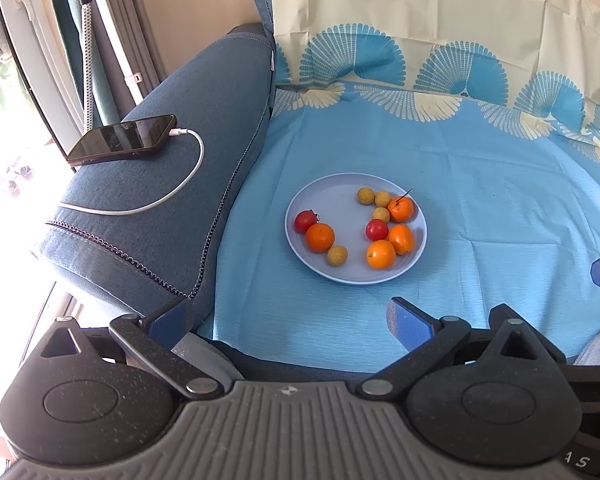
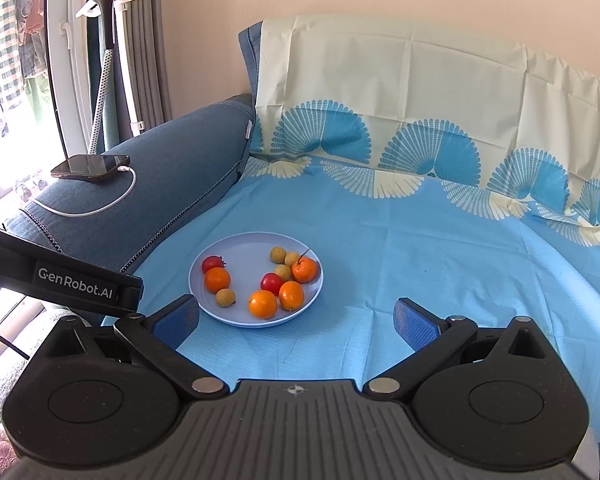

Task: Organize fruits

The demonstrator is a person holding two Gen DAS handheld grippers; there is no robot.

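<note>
from where i stood, all the fruit lay on the pale blue plate (image 1: 300, 200), which sat on the blue cloth (image 1: 480, 208). it made two loose clusters: one red fruit (image 1: 305, 221), one orange (image 1: 320, 237) and one small tan fruit (image 1: 337, 255) on one side, and the rest of the oranges (image 1: 381, 254), tan fruits (image 1: 366, 195) and another red one (image 1: 376, 229) crowded on the other. the kinds were mixed in both groups, so that could fit sorting underway or a plate simply gathered (i couldn't tell which). the left gripper (image 1: 290, 318) hung wide open and empty, the plate just ahead of its fingers. the right gripper (image 2: 296, 322) was likewise spread and holding nothing, the plate ahead and toward its left finger.
</note>
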